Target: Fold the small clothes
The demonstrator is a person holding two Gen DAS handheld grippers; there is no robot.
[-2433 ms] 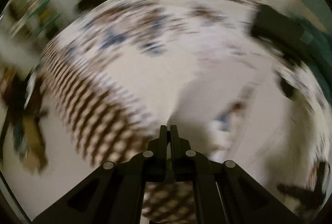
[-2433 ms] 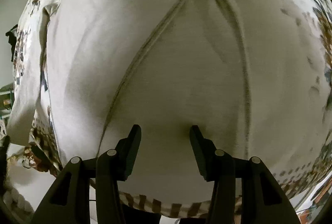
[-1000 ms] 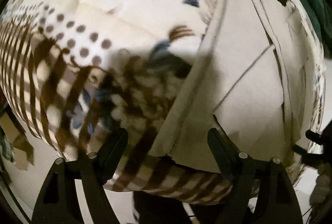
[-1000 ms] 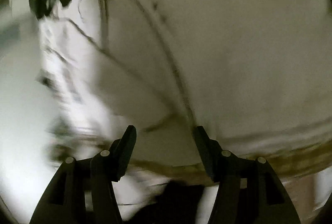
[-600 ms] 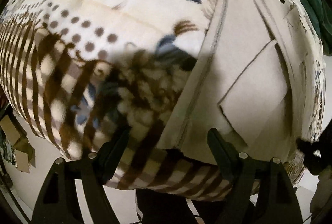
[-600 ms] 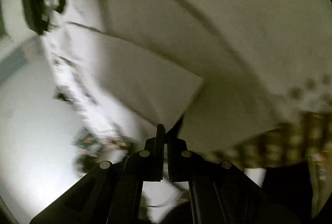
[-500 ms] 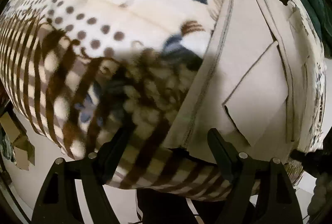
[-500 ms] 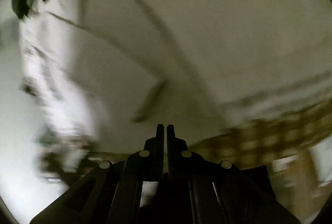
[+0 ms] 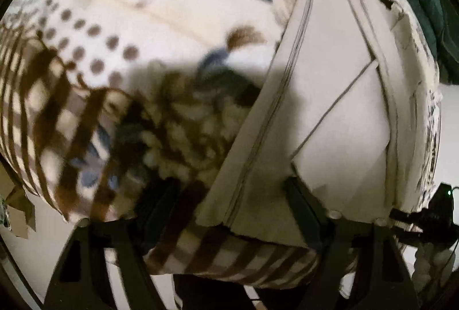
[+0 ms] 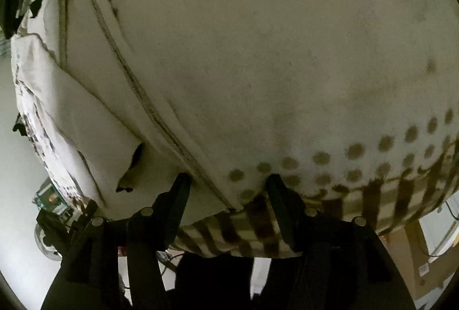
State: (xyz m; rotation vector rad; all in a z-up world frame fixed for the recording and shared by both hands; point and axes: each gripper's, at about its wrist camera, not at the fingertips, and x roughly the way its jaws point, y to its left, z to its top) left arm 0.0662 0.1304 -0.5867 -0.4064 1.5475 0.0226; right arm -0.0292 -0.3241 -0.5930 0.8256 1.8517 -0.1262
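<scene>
A beige garment (image 9: 330,97) lies partly folded on a patterned blanket (image 9: 114,23), with stitched hems and a folded flap (image 9: 344,138). My left gripper (image 9: 229,195) is open, its fingers straddling the garment's near corner at the blanket's front edge. In the right wrist view the same garment (image 10: 94,115) lies at the left, its hem running down to between the fingers. My right gripper (image 10: 228,186) is open and empty over the garment's hem corner and the dotted blanket (image 10: 315,52).
The blanket has brown stripes (image 9: 57,115), dots (image 10: 352,152) and blue-brown prints. A dark green cloth (image 9: 430,9) lies at the far right. The other gripper (image 9: 430,218) shows at the right edge. Floor and clutter (image 10: 48,198) lie below the blanket edge.
My right gripper was shut half a second ago and is now open over the hem corner. My left gripper stays open and has shifted slightly over the garment's corner.
</scene>
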